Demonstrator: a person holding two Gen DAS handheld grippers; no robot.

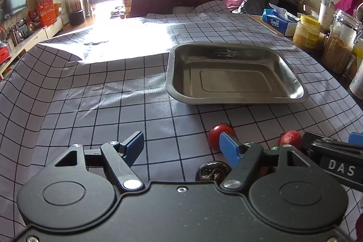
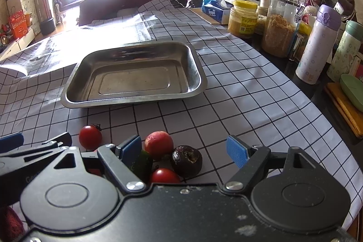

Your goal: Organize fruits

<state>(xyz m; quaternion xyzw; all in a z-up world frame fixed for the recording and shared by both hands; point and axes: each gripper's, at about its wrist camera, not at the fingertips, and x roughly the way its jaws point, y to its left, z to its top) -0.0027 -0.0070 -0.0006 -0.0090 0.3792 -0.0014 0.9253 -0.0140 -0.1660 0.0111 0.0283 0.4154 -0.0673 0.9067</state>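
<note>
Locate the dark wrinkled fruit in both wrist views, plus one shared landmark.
Left wrist: dark wrinkled fruit at bottom centre, partly hidden behind the left gripper's right finger.
Right wrist: dark wrinkled fruit at lower centre, in full view, between the open fingers of the right gripper.
Shared landmark: the empty metal tray lies beyond the fruit in both views.

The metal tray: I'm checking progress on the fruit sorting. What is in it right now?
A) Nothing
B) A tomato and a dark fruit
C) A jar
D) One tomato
A: the metal tray shows only its bare bottom in both views, while the fruits, such as the red tomato, lie on the cloth in front of it.
</note>
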